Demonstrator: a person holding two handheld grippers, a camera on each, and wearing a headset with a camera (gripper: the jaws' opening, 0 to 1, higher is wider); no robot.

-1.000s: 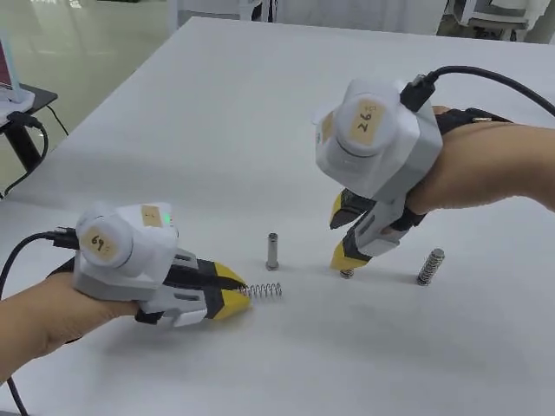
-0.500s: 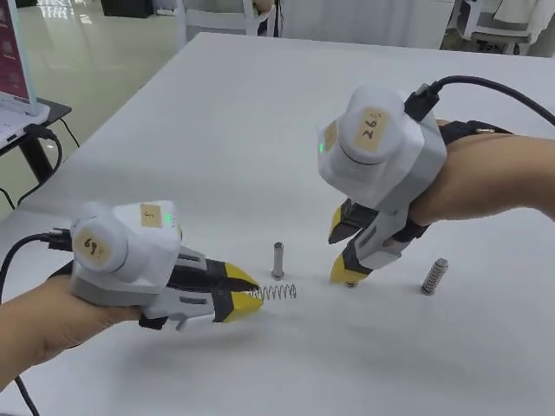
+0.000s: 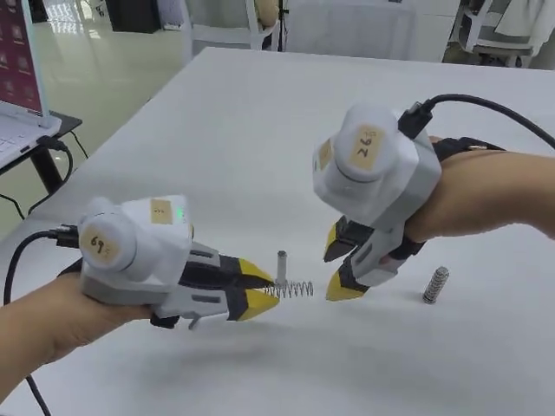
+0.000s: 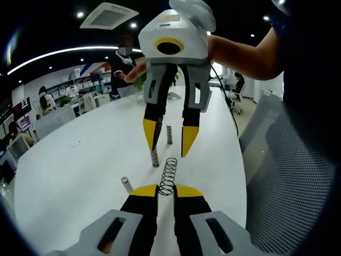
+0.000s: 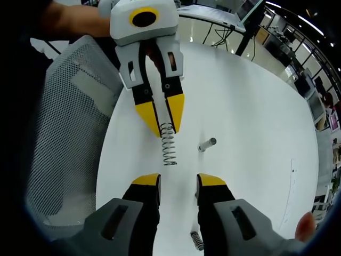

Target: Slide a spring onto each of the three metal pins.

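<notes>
My left gripper (image 3: 267, 289) is shut on one end of a loose spring (image 3: 297, 289), which it holds level just above the white table (image 3: 234, 130). The spring's free end points at my right gripper (image 3: 336, 273), which hangs open a short way beyond it. A bare metal pin (image 3: 282, 264) stands upright right behind the spring. A second pin with a spring on it (image 3: 435, 284) stands to the right. In the left gripper view the held spring (image 4: 168, 176) rises from my shut jaws toward the open right gripper (image 4: 168, 140), with another sprung pin (image 4: 154, 158) beneath it.
A cable (image 3: 486, 87) trails from the right gripper across the table. A laptop on a stand (image 3: 22, 130) is off the table's left edge. A mesh chair (image 4: 287, 176) stands beside the table. People sit at benches far behind.
My left gripper has lifted the spring off the table and carried it right, past the bare pin. The right gripper has risen from the pin it was over.
</notes>
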